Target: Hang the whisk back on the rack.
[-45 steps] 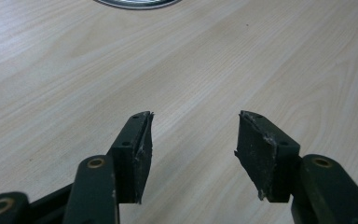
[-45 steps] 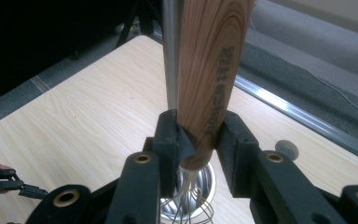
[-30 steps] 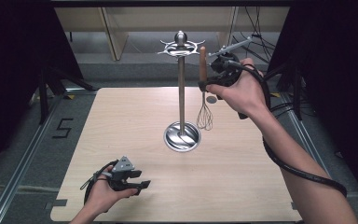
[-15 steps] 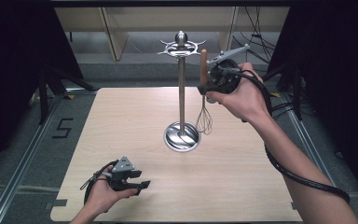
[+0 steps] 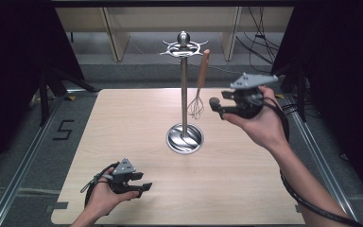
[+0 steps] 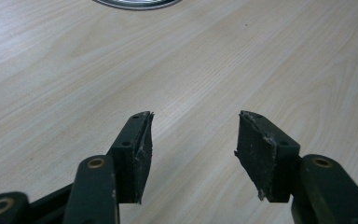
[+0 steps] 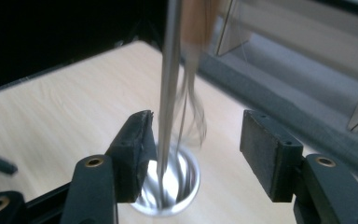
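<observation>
A steel utensil stand [image 5: 184,94] with a round base [image 5: 184,138] rises from the middle of the table. From one of its top hooks hangs a whisk [image 5: 197,87] with a wooden handle, tilted as it swings, blurred in the right gripper view [image 7: 192,70]. My right gripper [image 5: 216,105] is in the air just right of the whisk and apart from it. Its jaws have just been opening and stand wide with nothing between them [image 7: 196,154]. My left gripper [image 5: 142,185] rests low near the table's front left, open and empty [image 6: 193,149].
The light wooden table [image 5: 123,123] has dark floor and rails on both sides. Wooden legs and cables stand behind its far edge. A black cable [image 5: 307,198] trails from the right gripper along the forearm.
The right gripper let go of the whisk handle, opened, and drew back to the right and down. The whisk now hangs free from the hook. The left gripper stayed put.
</observation>
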Demonstrator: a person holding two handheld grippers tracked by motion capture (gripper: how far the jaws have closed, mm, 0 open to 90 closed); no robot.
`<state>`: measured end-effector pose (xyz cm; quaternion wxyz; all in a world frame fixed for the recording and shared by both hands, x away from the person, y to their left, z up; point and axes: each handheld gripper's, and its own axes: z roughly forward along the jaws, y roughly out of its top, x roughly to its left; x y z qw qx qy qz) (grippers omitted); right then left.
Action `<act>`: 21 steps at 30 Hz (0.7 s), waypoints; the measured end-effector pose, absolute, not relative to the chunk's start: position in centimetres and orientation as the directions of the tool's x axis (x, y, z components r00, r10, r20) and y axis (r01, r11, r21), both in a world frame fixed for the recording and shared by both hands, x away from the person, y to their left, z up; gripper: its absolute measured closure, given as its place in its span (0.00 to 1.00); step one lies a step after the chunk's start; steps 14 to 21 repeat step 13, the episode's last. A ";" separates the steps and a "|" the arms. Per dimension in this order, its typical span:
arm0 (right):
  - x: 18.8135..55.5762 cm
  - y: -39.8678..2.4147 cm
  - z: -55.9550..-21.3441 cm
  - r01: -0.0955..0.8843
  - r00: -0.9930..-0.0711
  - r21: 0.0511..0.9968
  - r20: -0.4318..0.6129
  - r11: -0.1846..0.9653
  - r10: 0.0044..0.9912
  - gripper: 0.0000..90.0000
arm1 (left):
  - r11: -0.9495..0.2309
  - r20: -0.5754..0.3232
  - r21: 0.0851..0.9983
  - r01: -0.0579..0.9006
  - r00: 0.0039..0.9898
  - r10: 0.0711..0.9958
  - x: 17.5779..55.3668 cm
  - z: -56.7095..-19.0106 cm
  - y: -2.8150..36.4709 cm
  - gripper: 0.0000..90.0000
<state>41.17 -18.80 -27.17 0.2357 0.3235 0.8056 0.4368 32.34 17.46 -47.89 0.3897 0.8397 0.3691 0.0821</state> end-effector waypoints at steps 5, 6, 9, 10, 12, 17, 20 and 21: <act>39.0 -22.2 -35.3 0.402 -0.682 0.824 -0.022 0.399 0.731 0.49 | -0.422 -0.160 0.713 0.560 0.716 0.679 32.3 -48.0 17.3 0.49; 38.4 -22.9 -37.0 0.412 -0.676 0.822 -0.014 0.393 0.737 0.49 | -0.412 -0.167 0.716 0.564 0.712 0.682 32.3 -48.1 17.2 0.49; 37.3 -24.1 -39.5 0.438 -0.662 0.823 0.022 0.363 0.749 0.50 | -0.420 -0.163 0.711 0.563 0.714 0.681 32.3 -48.1 17.3 0.49; 36.2 -25.4 -41.4 0.450 -0.637 0.836 0.054 0.315 0.769 0.50 | -0.414 -0.166 0.715 0.564 0.711 0.683 32.3 -48.1 17.3 0.49; 35.4 -26.6 -43.0 0.449 -0.611 0.851 0.069 0.274 0.788 0.51 | -0.411 -0.170 0.715 0.566 0.711 0.682 32.3 -48.2 17.2 0.49; 35.1 -27.1 -43.7 0.467 -0.605 0.842 0.080 0.271 0.792 0.51 | -0.411 -0.170 0.715 0.566 0.711 0.682 32.3 -48.2 17.2 0.49; 35.1 -27.1 -43.7 0.467 -0.605 0.842 0.080 0.271 0.792 0.51 | -0.411 -0.170 0.715 0.566 0.711 0.682 32.3 -48.2 17.2 0.49; 35.1 -27.1 -43.7 0.467 -0.605 0.842 0.080 0.271 0.792 0.51 | -0.411 -0.170 0.715 0.566 0.711 0.682 32.3 -48.2 17.2 0.49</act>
